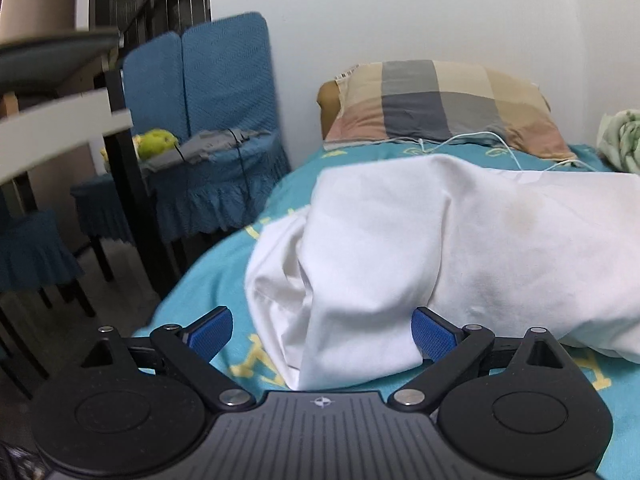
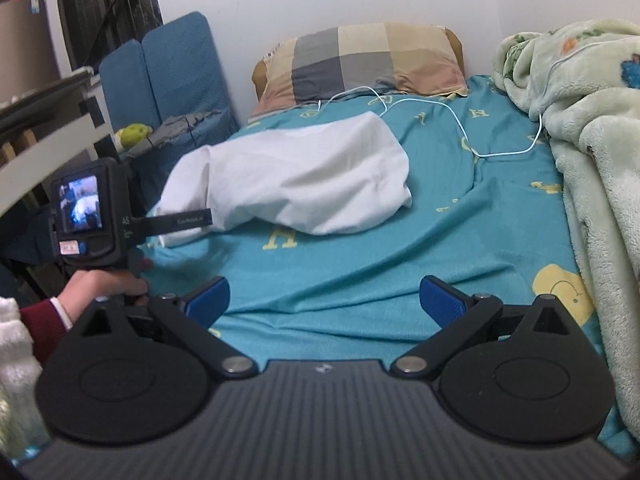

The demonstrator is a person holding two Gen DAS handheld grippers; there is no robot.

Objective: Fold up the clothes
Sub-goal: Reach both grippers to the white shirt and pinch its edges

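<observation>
- Garment (image 1: 400, 248): white, lying crumpled on teal sheet (image 1: 224, 280), centre of left wrist frame; in right wrist frame at centre-left, below pillow (image 2: 360, 60).
- Left gripper (image 1: 322, 334): wide open, holding nothing yet; near fold of cloth lying between its two blue pads (image 1: 210, 334), right pad partly hidden behind the fabric, contact not possible to tell.
- Right gripper (image 2: 324, 300): wide open too, empty, over bare sheet at lower centre, well apart from the garment.
- Step in hand, as judged: taking first hold on near edge, cloth not yet spread.
- To do well: push left pads deeper around one single layer or a clear hem, not the whole bunch; close only when fabric sits fully between pads.
- Bring right gripper toward lower-right end of garment, take a second edge, then pull apart to flatten before any fold.
- Risk: white cable (image 2: 460, 120) near upper right of garment, easy to catch; also pinching the sheet together with cloth.
- Blanket (image 2: 580, 120) at right edge: better to keep away, little free space there.
</observation>
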